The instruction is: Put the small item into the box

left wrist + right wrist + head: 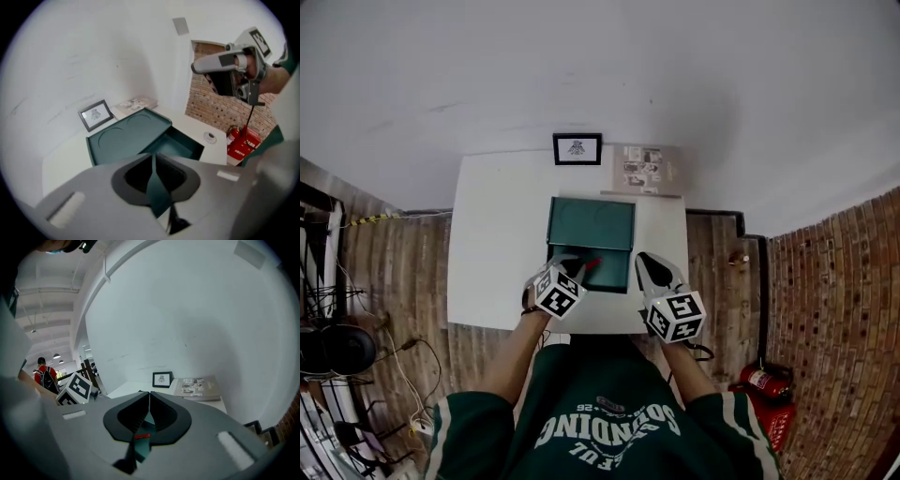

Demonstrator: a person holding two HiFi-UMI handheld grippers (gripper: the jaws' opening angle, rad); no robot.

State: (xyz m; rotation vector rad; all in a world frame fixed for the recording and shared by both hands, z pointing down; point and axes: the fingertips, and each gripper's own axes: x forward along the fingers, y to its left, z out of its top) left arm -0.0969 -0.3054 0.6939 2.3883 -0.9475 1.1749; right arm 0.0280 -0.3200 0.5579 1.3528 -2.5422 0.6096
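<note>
A dark green box (pixel 602 270) stands open on the white table (pixel 492 244), its lid (pixel 591 223) folded back. A small red item (pixel 592 263) shows over the box's inside, just past my left gripper (pixel 575 266); whether they touch I cannot tell. The red item (pixel 142 436) also shows against green through the gap of my right gripper (pixel 149 393), whose jaws meet at the tips. My left gripper (pixel 153 157) also has its tips together with nothing red between them, above the box (pixel 180 145). My right gripper (pixel 645 264) hovers at the box's right edge.
A framed picture (pixel 577 148) and a grey book (pixel 643 170) lie at the table's far edge by the white wall. A small round disc (pixel 209 137) sits on the table right of the box. A red fire extinguisher (pixel 759 380) stands on the wooden floor.
</note>
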